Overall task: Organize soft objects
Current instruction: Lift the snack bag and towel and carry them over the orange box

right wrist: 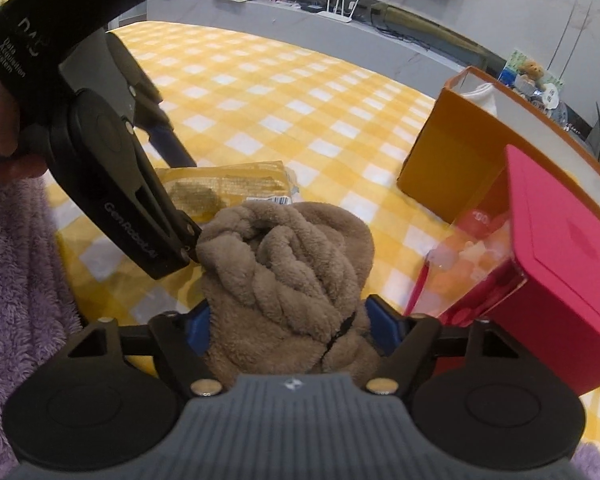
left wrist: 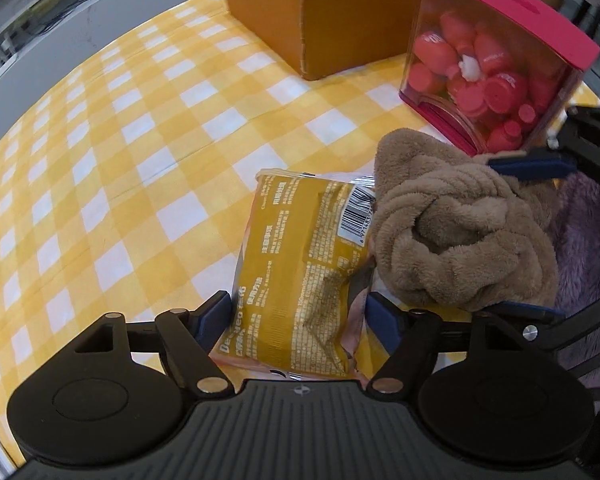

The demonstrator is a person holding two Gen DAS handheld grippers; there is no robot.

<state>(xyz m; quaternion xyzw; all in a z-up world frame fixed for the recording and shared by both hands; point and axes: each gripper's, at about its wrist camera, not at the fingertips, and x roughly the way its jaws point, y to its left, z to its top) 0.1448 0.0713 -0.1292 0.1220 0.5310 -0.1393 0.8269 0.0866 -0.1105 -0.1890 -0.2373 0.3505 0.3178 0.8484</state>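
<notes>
A yellow wipes pack [left wrist: 300, 276] lies on the checked tablecloth between the blue pads of my left gripper [left wrist: 300, 312], which is shut on its near end. A rolled brown plush towel [left wrist: 456, 228] sits just right of the pack. My right gripper [right wrist: 290, 320] is shut on the brown towel [right wrist: 288, 276], pads on both its sides. The left gripper's body [right wrist: 100, 152] shows at the left in the right wrist view, beside the pack [right wrist: 228, 190]. The right gripper's blue fingers [left wrist: 532, 166] show at the towel's far side.
An orange cardboard box [left wrist: 340, 12] stands at the back, also in the right wrist view [right wrist: 456, 152]. A clear case with a pink lid [left wrist: 492, 76] holds pink bottles right of the towel. Purple fluffy fabric [right wrist: 16, 280] lies at the near left. Yellow checked tablecloth [left wrist: 120, 160] spreads left.
</notes>
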